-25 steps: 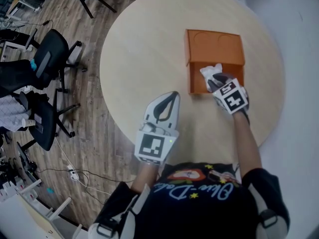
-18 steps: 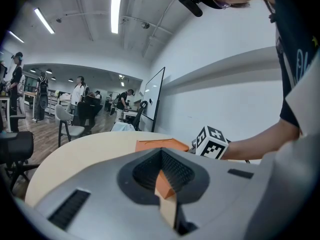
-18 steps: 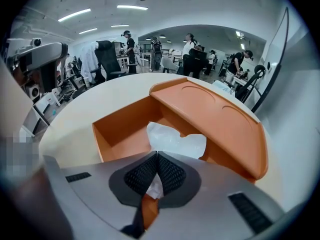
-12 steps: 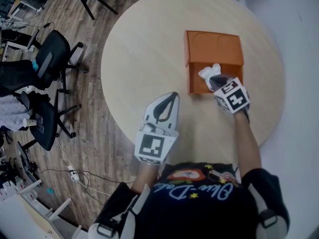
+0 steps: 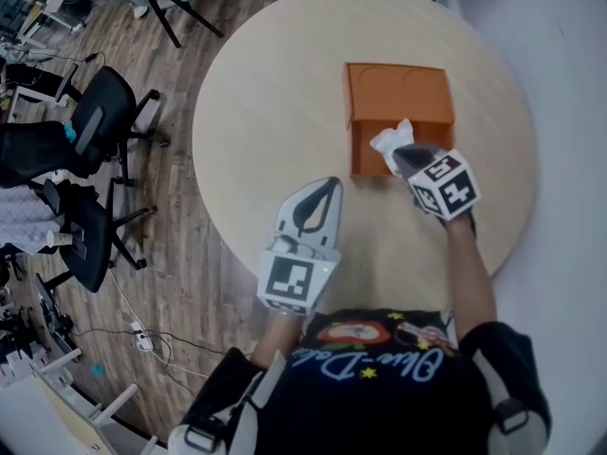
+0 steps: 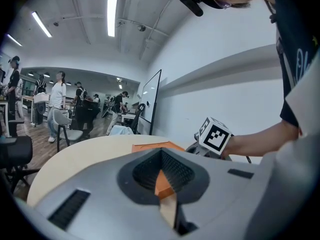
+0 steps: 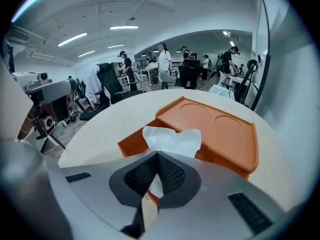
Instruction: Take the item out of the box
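An orange box (image 5: 396, 93) lies on the round wooden table (image 5: 275, 93), its lid flipped open toward the far side. My right gripper (image 5: 406, 155) is shut on a white crumpled item (image 5: 390, 140), a soft bag or tissue, held just above the box's open compartment. In the right gripper view the white item (image 7: 171, 140) sticks up from between the jaws, with the orange box (image 7: 220, 129) behind it. My left gripper (image 5: 318, 193) hovers over the table's near edge, left of the box, shut with nothing in it.
Black office chairs (image 5: 95, 112) stand on the wood floor to the left of the table. Cables and a power strip (image 5: 137, 330) lie on the floor. People (image 6: 57, 91) stand at desks in the background of both gripper views.
My right gripper has lifted and drawn back a little with the white item, which now rises out of the box. The left gripper has stayed put.
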